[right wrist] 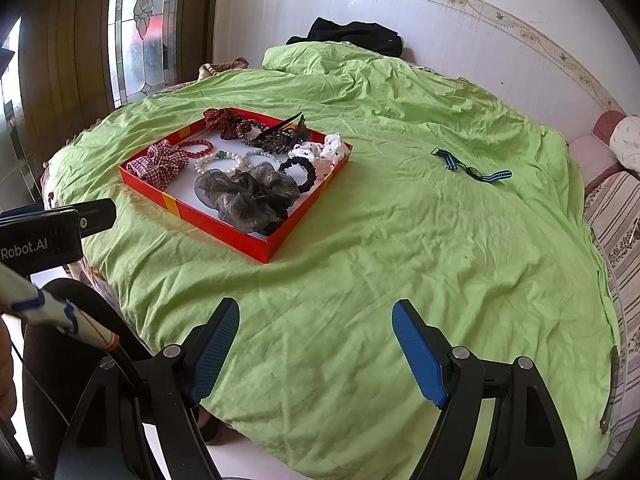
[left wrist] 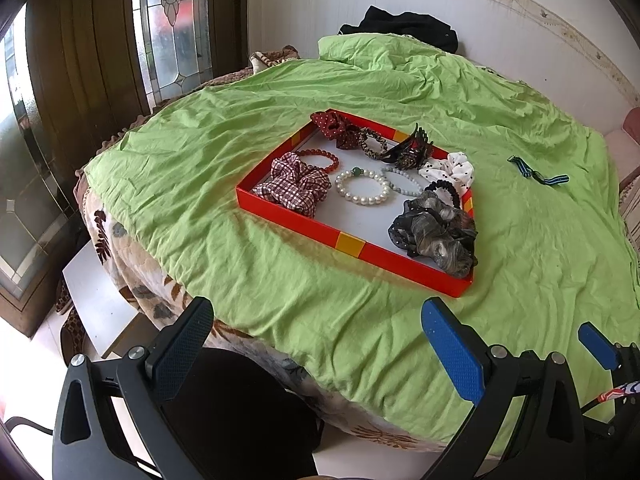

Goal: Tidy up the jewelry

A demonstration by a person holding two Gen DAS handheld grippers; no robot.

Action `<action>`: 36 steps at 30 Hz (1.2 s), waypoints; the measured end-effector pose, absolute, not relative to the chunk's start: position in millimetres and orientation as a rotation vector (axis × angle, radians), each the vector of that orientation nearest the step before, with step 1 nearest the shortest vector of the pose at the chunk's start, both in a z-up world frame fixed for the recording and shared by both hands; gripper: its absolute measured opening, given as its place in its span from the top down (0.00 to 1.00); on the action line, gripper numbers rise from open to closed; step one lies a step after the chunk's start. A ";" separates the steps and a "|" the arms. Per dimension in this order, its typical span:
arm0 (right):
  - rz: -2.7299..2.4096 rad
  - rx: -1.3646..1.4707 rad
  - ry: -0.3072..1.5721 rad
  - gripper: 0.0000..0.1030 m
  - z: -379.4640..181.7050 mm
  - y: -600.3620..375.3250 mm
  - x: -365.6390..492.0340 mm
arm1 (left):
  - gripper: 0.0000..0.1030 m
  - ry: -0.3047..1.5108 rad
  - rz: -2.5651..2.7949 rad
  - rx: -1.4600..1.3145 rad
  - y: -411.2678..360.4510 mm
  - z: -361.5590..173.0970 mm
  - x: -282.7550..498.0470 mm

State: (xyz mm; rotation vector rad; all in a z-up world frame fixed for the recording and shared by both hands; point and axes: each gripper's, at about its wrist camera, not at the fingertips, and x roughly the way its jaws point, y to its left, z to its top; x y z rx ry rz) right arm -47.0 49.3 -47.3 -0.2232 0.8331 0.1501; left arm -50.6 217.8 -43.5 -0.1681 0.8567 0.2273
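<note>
Both grippers, left [left wrist: 316,344] and right [right wrist: 316,348], released and empty. Tray [right wrist: 224,216] nearly full; striped band [right wrist: 472,168] lies well right of it, likely next pick.

A wrinkled matt green cloth sheet [right wrist: 400,240] carries a smooth red cardboard tray [right wrist: 224,229] with a glossy pearl bracelet [left wrist: 362,188], shiny red beads [left wrist: 320,160], a sheer grey fabric scrunchie [right wrist: 244,196] and a checked cloth one [left wrist: 294,188], far from the grippers' textured blue pads [right wrist: 418,354].

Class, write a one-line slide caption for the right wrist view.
Open right gripper hovers over green sheet; red tray holds scrunchies, striped band lies outside.
</note>
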 end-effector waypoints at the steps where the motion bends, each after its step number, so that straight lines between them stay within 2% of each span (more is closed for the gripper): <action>1: 0.149 -0.220 0.831 0.20 -46.8 49.9 -48.4 | 0.00 0.859 0.228 -0.169 218.0 -43.7 -50.6; 20: 0.156 -0.200 0.863 0.16 -59.8 41.2 -42.4 | 0.00 0.868 0.263 -0.157 217.4 -44.6 -51.2; 36: 0.167 -0.099 0.819 0.16 -55.9 6.4 -57.6 | 0.00 0.843 0.230 -0.089 174.6 -24.3 -52.8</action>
